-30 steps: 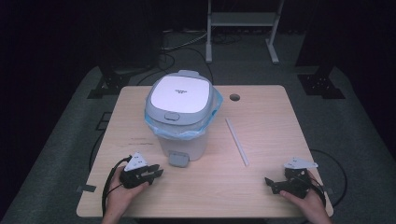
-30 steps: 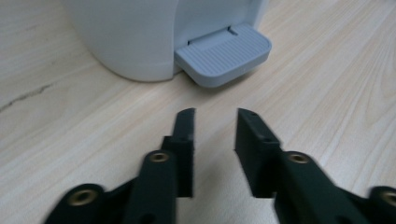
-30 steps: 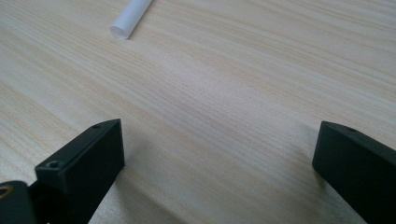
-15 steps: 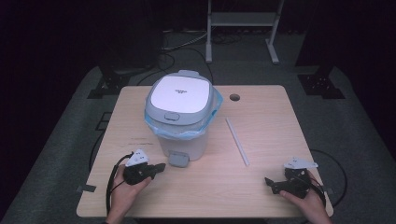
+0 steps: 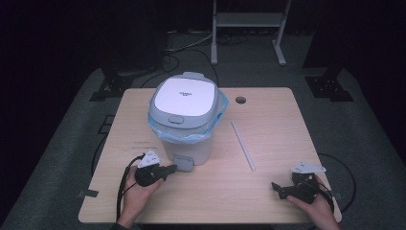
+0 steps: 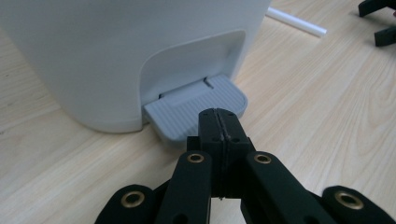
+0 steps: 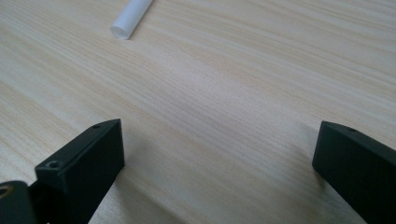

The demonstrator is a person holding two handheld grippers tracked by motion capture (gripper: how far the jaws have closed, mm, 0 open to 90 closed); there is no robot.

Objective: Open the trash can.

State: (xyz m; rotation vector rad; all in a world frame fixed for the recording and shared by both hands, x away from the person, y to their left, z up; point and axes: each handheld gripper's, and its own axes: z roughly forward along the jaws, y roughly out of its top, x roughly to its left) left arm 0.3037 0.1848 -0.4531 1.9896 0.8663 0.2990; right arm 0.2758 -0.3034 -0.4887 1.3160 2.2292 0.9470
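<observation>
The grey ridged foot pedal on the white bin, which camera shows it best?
The left gripper view: the grey ridged foot pedal sits close up, ridges clear, just beyond the shut left gripper. The high view shows it small. The right gripper view faces bare tabletop.

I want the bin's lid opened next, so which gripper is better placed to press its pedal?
Left. The left gripper, jaws shut, sits right at the grey pedal of the bin; the right gripper rests open, far off.
</observation>
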